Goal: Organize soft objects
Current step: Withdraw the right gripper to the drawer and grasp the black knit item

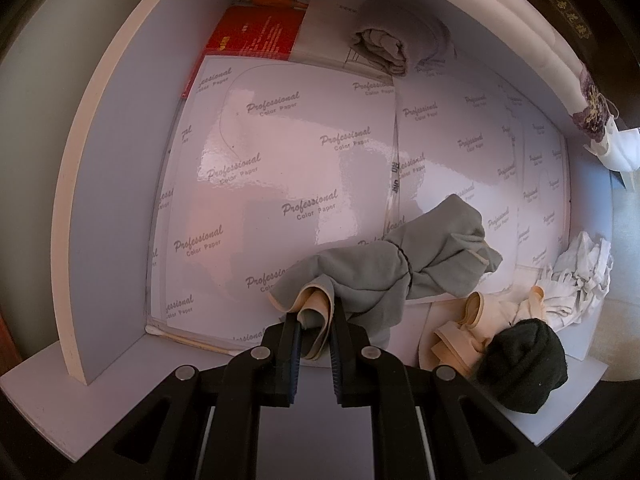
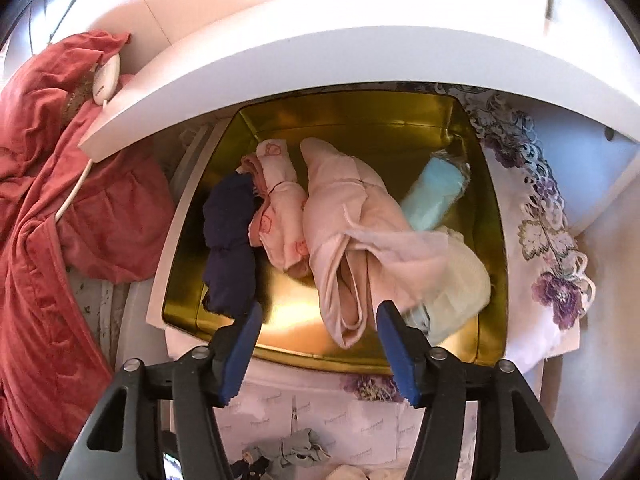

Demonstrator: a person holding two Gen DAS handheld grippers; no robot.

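- left gripper (image 1: 314, 334) clamped on grey sock (image 1: 384, 268)'s cuff above papered shelf (image 1: 280, 160); open room leftward
- right gripper (image 2: 318, 320) parted, empty, over gold box (image 2: 360, 120) holding pink garments (image 2: 340, 216)

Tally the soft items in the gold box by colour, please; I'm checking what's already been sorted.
In the shiny gold metal box, right wrist view:
Pink: 2, the pale pink folded garment and the pink printed cloth roll
Navy: 1, the dark navy fabric bundle
Light blue: 1, the light blue roll
Cream: 1, the cream sheer bundle
Total: 5
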